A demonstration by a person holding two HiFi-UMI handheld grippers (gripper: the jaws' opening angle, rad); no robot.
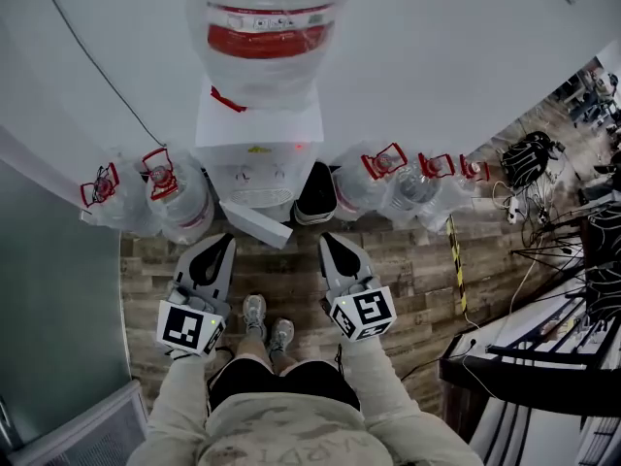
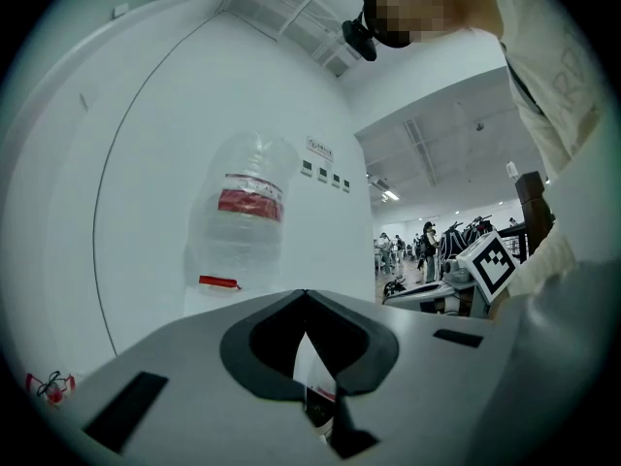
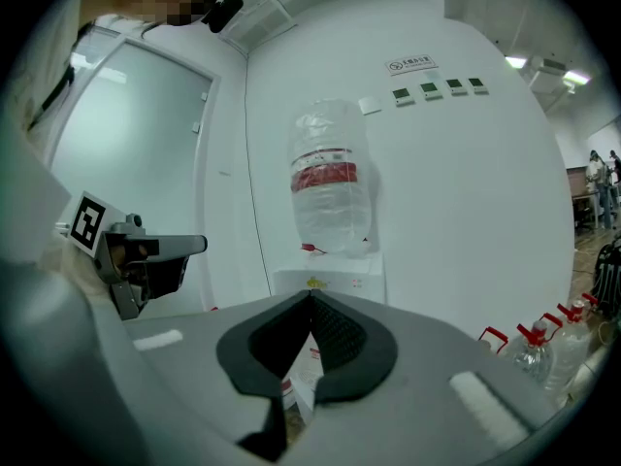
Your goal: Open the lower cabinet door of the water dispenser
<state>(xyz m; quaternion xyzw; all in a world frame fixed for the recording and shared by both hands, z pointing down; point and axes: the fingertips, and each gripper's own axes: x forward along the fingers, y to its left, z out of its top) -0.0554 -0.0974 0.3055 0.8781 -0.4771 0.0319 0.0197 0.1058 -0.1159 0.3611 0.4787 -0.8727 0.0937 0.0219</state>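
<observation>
The white water dispenser (image 1: 254,124) stands against the wall with a clear bottle (image 1: 260,27) on top. At its base the lower cabinet door (image 1: 255,224) juts out at an angle, swung open toward me. My left gripper (image 1: 222,242) and right gripper (image 1: 329,241) are held side by side in front of the dispenser, touching neither it nor the door. Both have their jaws together with nothing between them. The left gripper view shows the bottle (image 2: 243,212) above the closed left gripper (image 2: 305,299). The right gripper view shows the dispenser (image 3: 330,282) beyond the closed right gripper (image 3: 310,299).
Several water bottles with red handles (image 1: 179,202) (image 1: 408,187) stand on the wooden floor on both sides of the dispenser. A black bin (image 1: 317,194) sits just to its right. A glass partition (image 1: 49,289) is on the left; desks and cables (image 1: 572,289) are on the right.
</observation>
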